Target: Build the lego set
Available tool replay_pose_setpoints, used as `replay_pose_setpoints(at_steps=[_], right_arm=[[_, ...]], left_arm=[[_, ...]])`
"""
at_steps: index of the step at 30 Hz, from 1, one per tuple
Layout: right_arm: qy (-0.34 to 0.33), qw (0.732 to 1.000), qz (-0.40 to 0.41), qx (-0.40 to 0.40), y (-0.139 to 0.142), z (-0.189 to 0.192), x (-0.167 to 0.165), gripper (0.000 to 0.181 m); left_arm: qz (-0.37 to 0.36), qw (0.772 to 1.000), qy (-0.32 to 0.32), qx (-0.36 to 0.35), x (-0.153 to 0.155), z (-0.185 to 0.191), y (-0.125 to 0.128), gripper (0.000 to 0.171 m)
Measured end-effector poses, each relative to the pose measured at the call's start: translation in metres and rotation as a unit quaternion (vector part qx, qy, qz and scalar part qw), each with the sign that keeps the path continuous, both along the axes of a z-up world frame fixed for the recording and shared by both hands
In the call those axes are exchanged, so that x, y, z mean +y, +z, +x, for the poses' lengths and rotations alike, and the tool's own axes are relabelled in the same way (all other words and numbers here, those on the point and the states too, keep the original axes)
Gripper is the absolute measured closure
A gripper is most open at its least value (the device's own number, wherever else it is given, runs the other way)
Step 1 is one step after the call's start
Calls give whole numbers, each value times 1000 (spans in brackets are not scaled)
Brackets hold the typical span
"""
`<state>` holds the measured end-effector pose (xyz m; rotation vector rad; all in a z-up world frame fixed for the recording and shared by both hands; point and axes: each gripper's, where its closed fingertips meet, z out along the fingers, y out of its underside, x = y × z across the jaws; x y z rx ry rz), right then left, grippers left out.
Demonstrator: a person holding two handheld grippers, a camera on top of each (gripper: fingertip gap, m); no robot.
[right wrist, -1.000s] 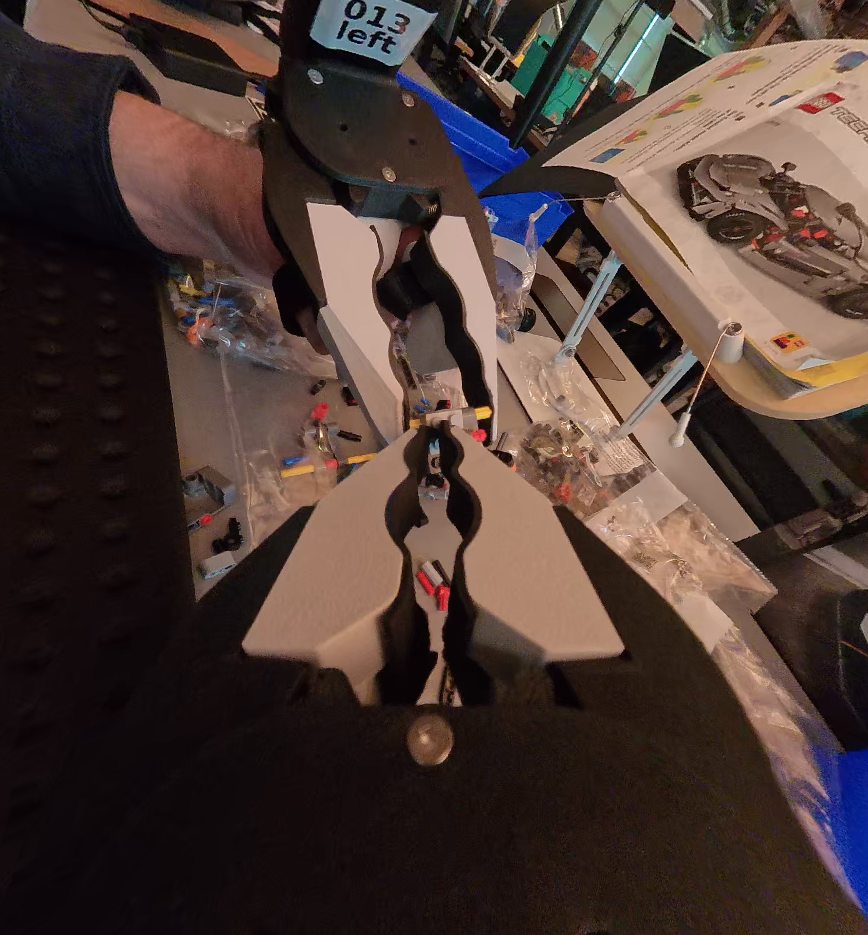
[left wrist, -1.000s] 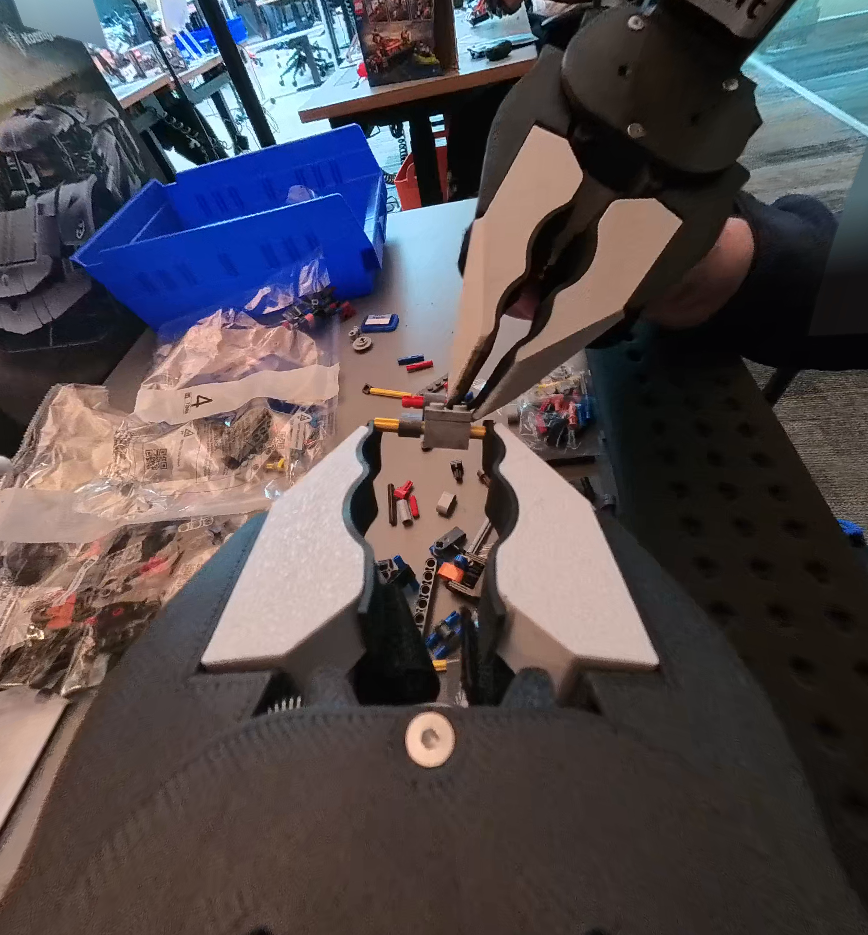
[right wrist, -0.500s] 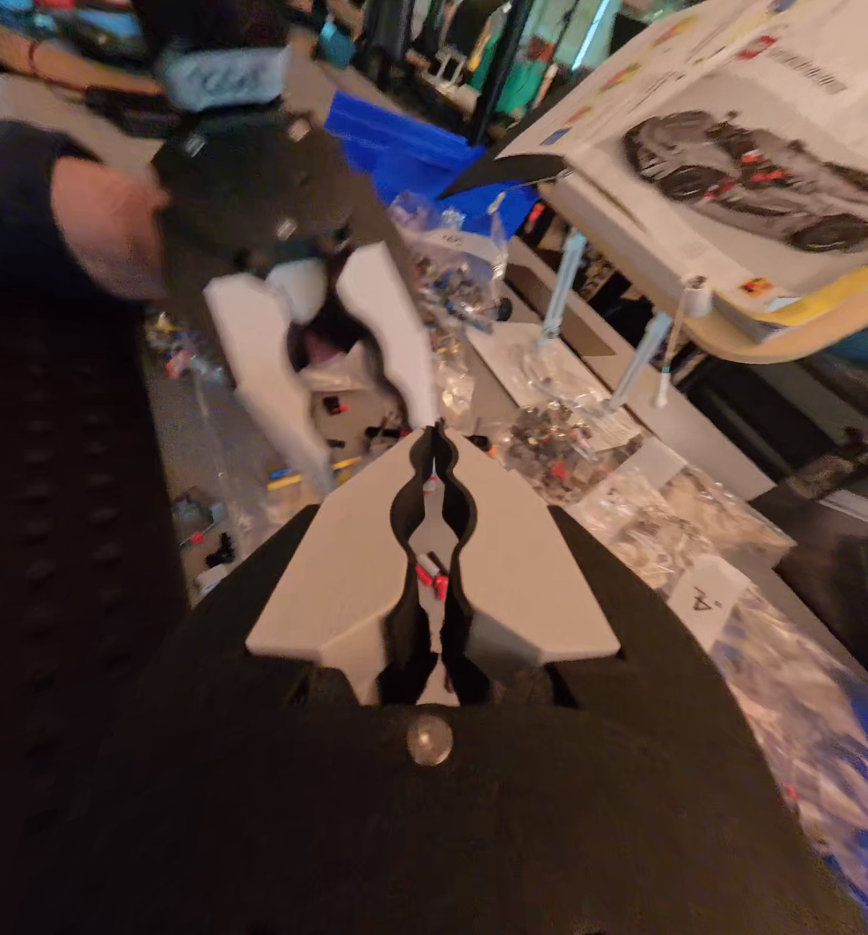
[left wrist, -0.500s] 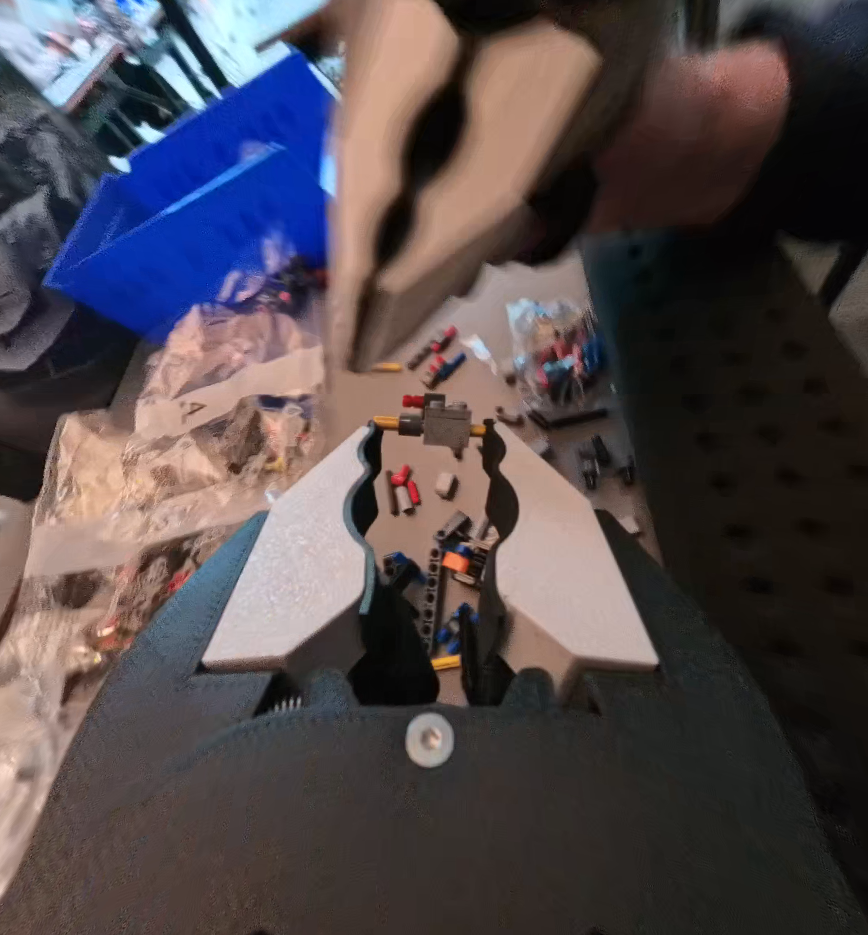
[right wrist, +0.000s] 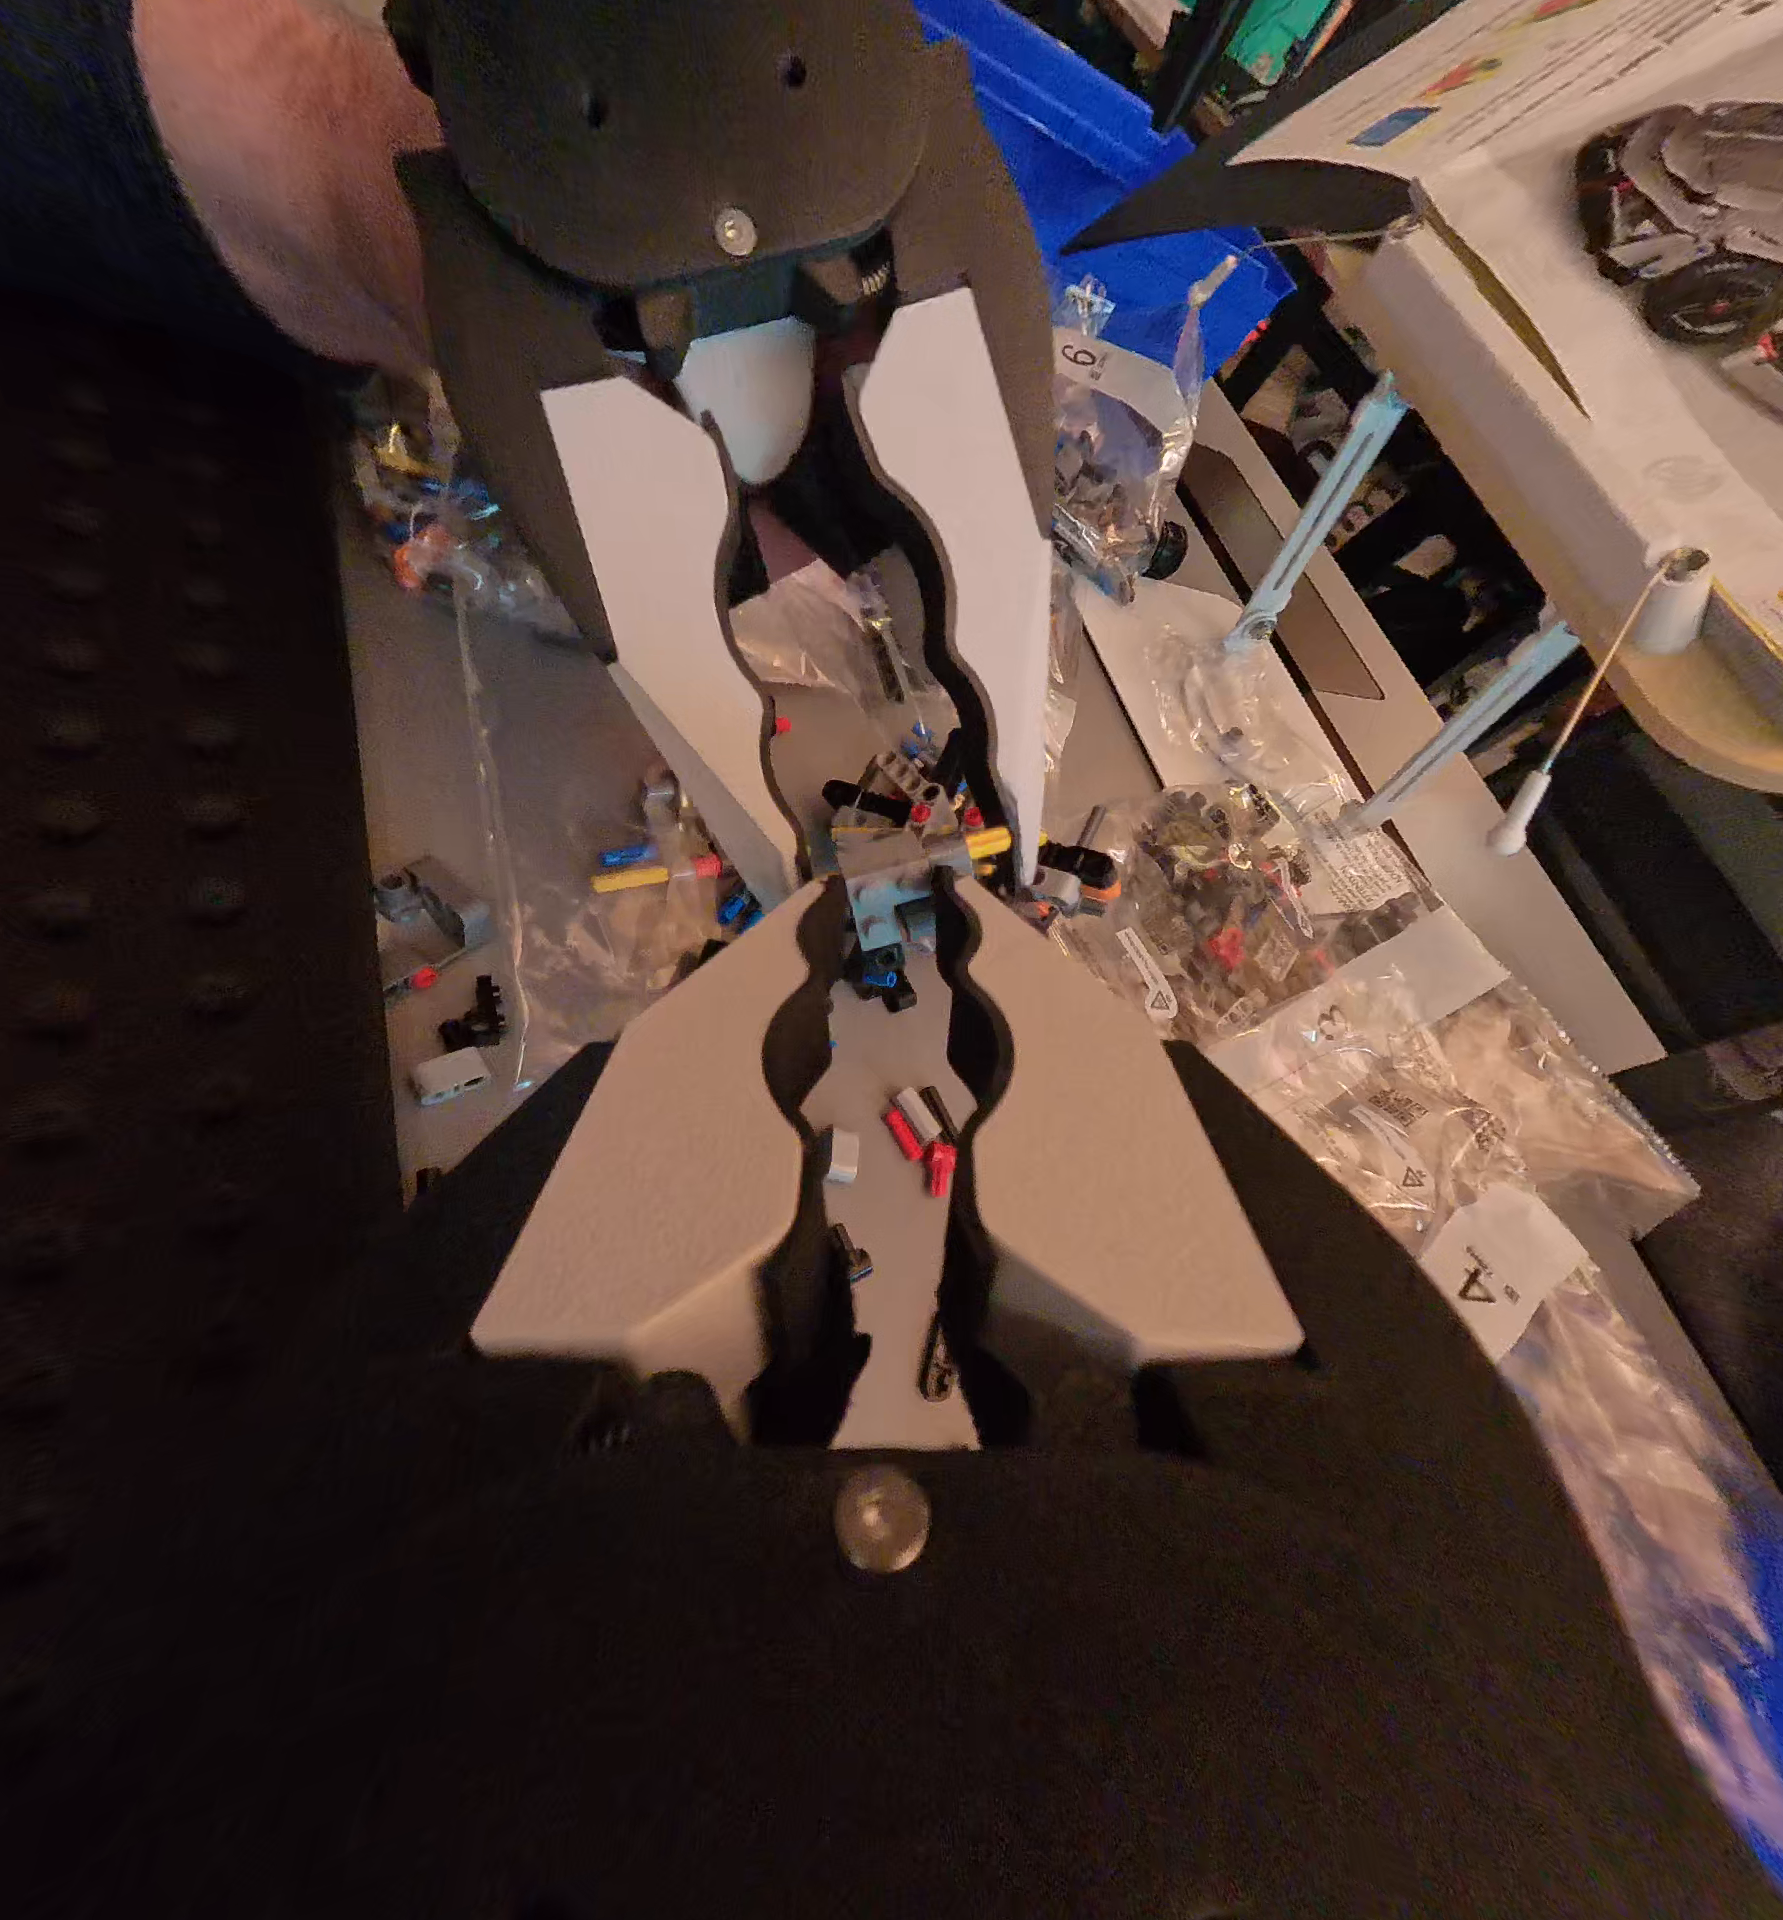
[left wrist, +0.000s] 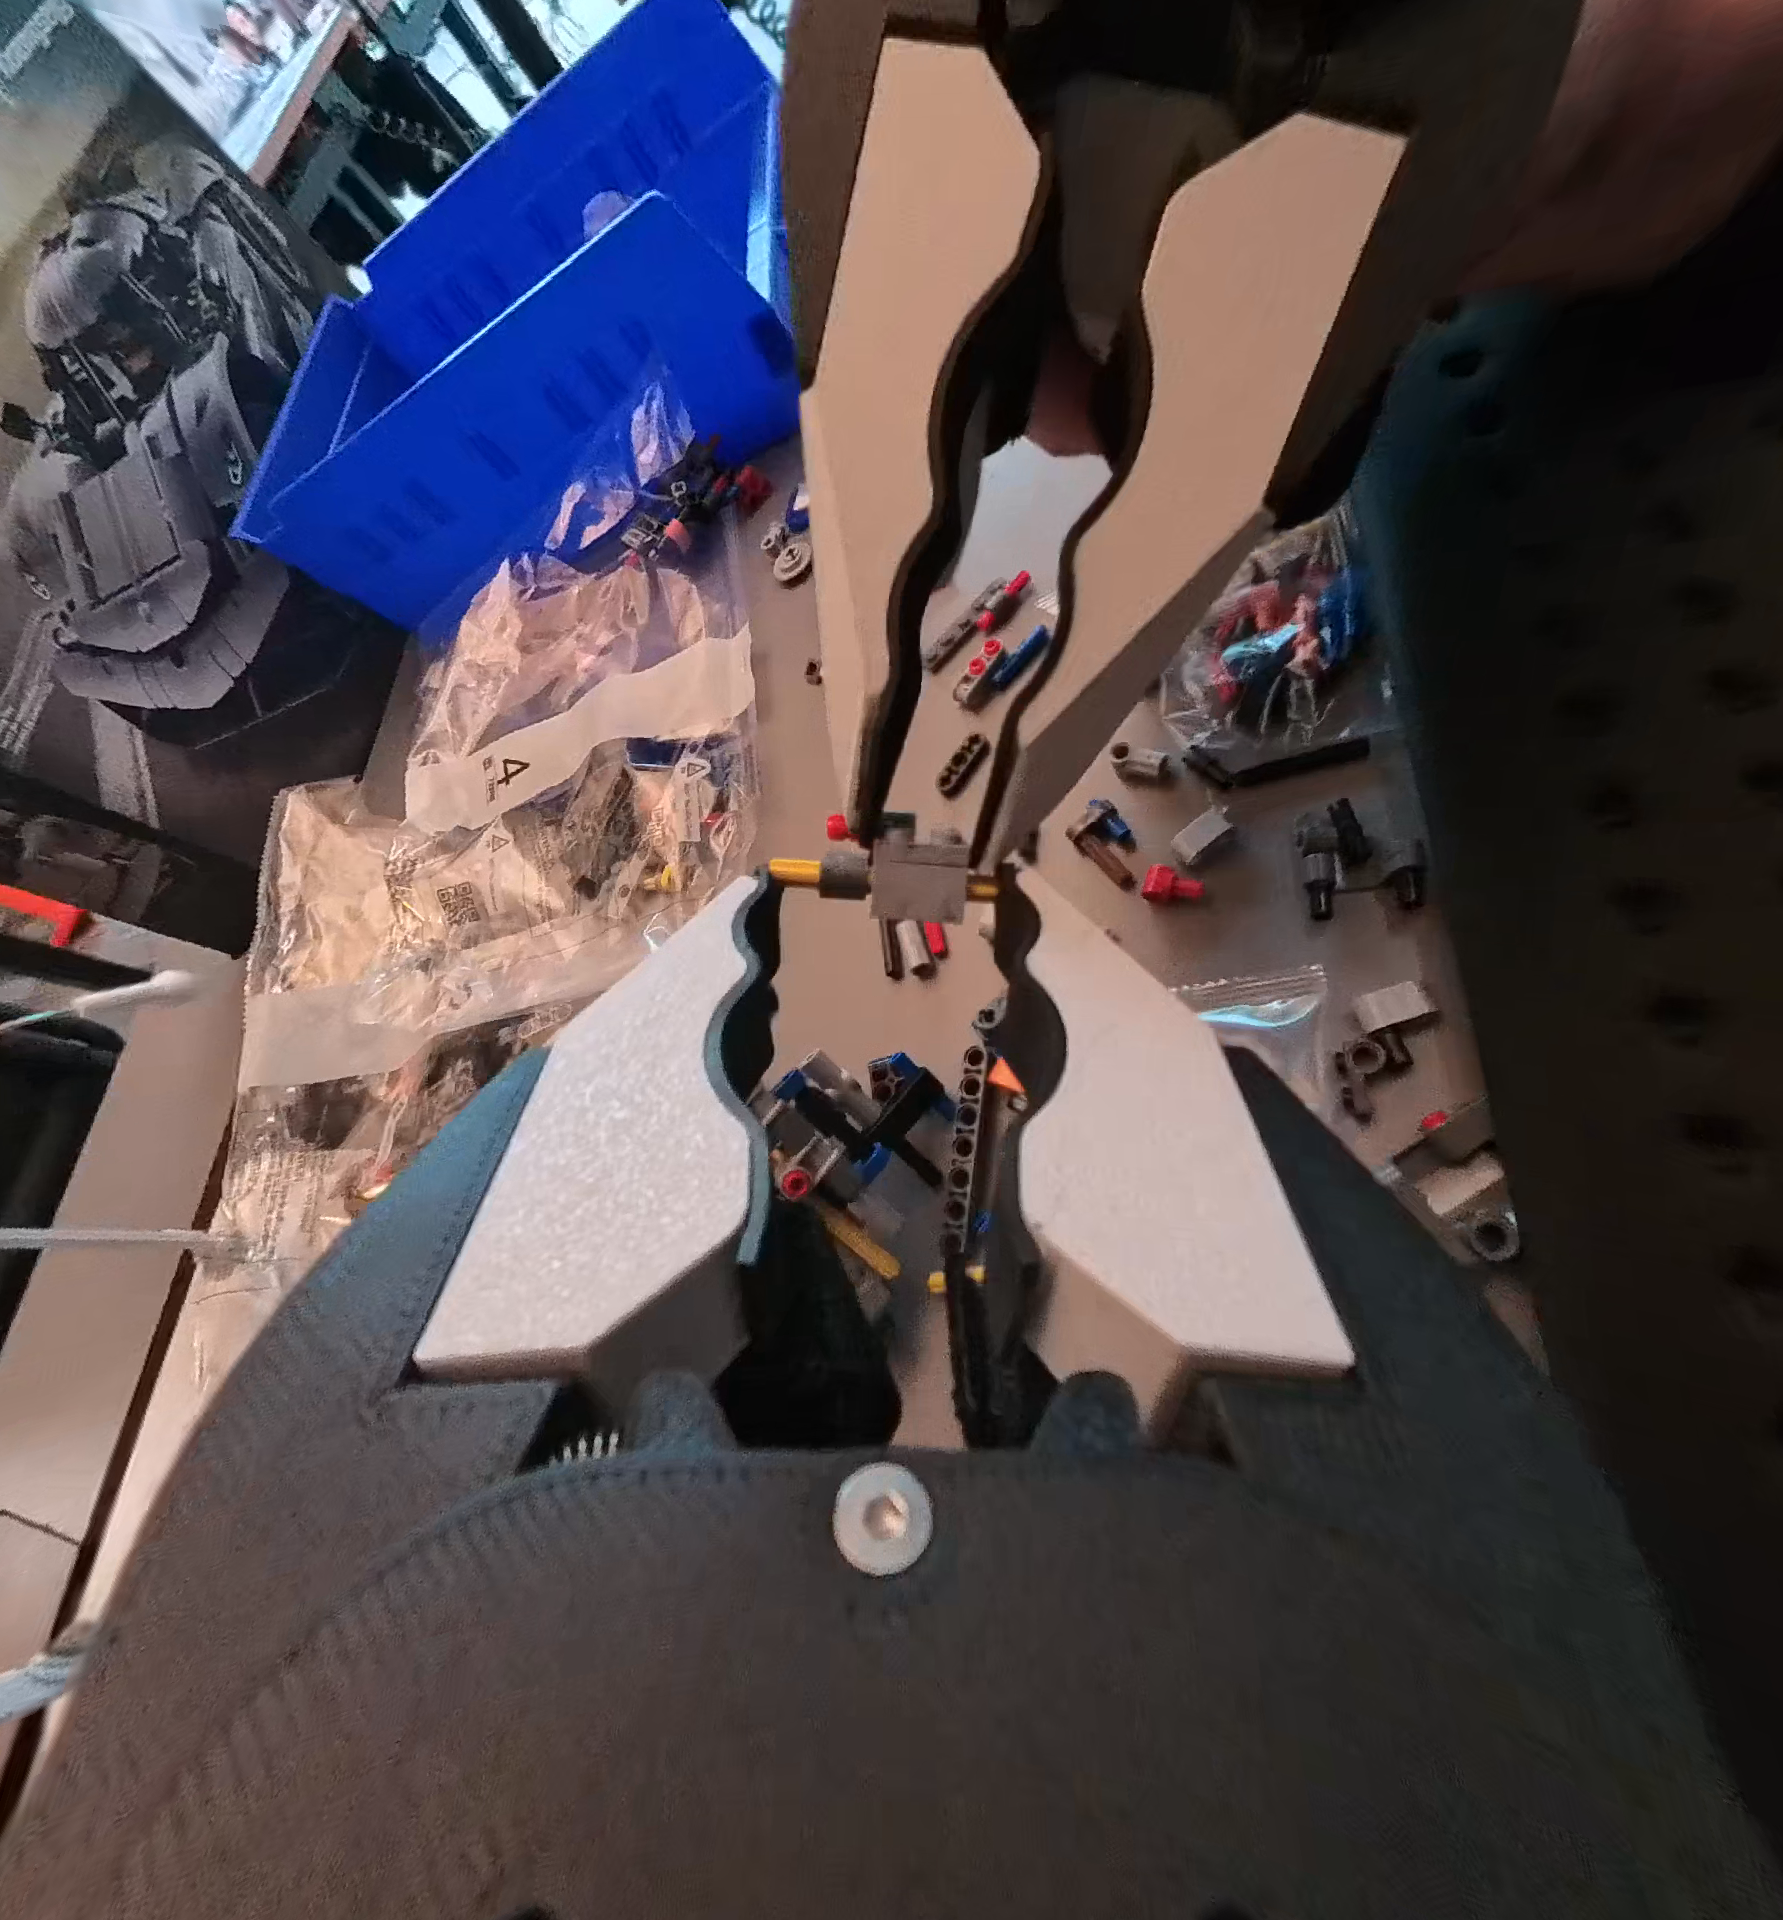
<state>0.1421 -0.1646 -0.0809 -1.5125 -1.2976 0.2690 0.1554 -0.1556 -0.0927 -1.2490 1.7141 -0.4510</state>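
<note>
- While your two grippers meet tip to tip above the grey table [left wrist: 1271,935], the small grey block on its yellow axle [left wrist: 916,879] sits right between both sets of tips.
- Your left gripper [left wrist: 887,891] is clamped on the assembly along the axle, one tip at each yellow end.
- Your right gripper [right wrist: 882,881] has its tips pinched on the grey block's sides from the opposite direction, with its jaws parted only by the block's width.
- Half a second ago the right gripper was lifted clear and to the left of the assembly, shut on nothing; now it is down on the block again.
- Loose red, blue and grey pieces [left wrist: 913,948] lie on the table under the assembly, clear parts bags [left wrist: 554,790] to your left, and blue bins [left wrist: 554,343] beyond them.
</note>
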Motion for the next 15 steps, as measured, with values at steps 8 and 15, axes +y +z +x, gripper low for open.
replay_pose_setpoints(at_steps=[8, 15], right_arm=[[18, 998, 26, -58, -12, -4, -5, 168], [23, 996, -10, -81, -23, -2, -9, 169]], left_arm=[[48, 998, -15, 44, -5, -2, -12, 132], [67, 995, -26, 70, -7, -2, -23, 131]])
